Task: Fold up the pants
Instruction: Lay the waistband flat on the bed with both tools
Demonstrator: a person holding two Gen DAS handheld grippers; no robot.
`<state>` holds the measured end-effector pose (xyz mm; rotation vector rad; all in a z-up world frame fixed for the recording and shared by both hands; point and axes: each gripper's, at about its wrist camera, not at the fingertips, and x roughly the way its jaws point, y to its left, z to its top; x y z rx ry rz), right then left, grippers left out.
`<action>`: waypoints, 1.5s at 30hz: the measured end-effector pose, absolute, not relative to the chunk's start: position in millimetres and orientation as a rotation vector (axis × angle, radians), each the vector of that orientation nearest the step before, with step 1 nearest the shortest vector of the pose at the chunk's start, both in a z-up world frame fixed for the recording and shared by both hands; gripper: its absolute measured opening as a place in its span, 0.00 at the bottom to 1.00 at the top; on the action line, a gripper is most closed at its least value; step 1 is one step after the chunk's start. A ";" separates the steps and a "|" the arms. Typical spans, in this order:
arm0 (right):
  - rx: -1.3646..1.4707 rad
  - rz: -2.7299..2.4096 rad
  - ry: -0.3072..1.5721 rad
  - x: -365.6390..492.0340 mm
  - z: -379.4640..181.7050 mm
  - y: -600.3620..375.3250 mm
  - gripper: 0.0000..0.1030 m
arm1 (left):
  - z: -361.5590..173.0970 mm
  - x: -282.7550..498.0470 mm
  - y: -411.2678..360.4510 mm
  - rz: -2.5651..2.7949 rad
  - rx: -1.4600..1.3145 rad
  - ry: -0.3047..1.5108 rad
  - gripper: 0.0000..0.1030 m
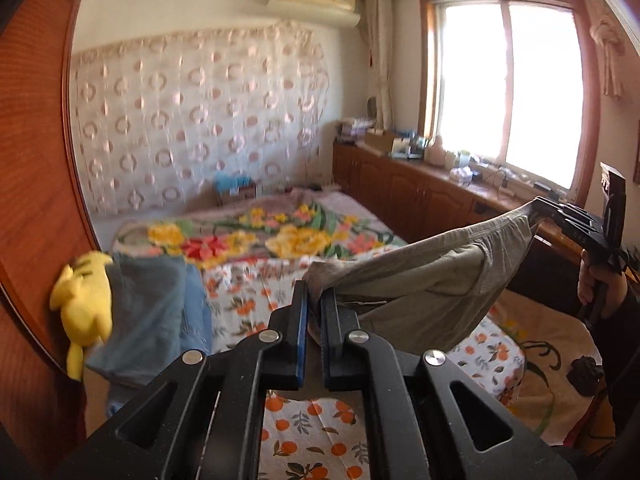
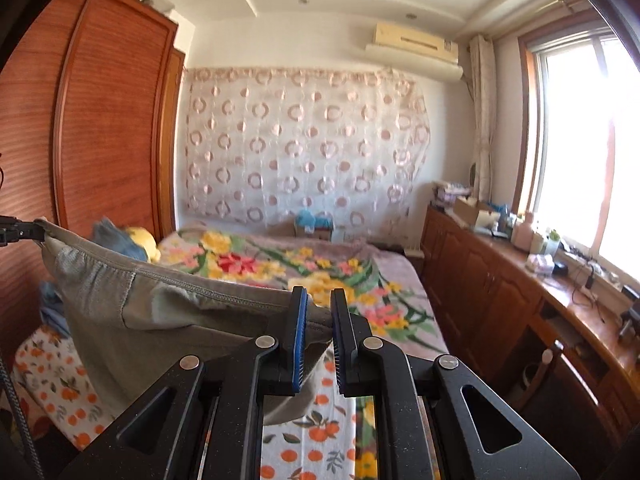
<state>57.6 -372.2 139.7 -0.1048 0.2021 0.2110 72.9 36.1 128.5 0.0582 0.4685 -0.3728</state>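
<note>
Matt grey knit-cloth pants (image 1: 420,276)

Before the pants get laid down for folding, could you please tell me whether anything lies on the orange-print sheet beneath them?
Nothing visible does: the pants hang between both tools over a bare stretch of orange-print sheet. The blue garment and yellow plush toy sit off to the side.

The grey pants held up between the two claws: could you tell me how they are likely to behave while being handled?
Probably floppy: the grey pants sag in a curve between the left claw and the right claw. They look light, since a pinch at each waistband corner holds them above the bed. The loose lower part may swing.
</note>
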 end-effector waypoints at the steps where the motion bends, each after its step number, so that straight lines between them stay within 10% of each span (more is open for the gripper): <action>1: -0.095 0.225 0.190 51.9 144.8 -374.5 0.11 | 135.5 66.0 37.2 -0.372 0.069 0.450 0.06; 19: -0.183 0.217 0.743 207.9 -63.3 -346.4 0.12 | -97.1 178.6 23.2 -0.304 0.013 0.999 0.17; 28: -0.094 0.276 0.796 234.9 -65.1 -339.8 0.18 | -104.9 187.3 23.3 -0.324 -0.033 0.990 0.25; 33: -0.143 0.304 0.810 215.4 -62.6 -337.6 0.09 | -99.1 182.9 22.4 -0.342 -0.016 0.973 0.08; 45: -0.099 0.203 0.683 207.5 -31.4 -339.1 0.02 | -54.8 180.8 23.4 -0.293 -0.002 0.840 0.07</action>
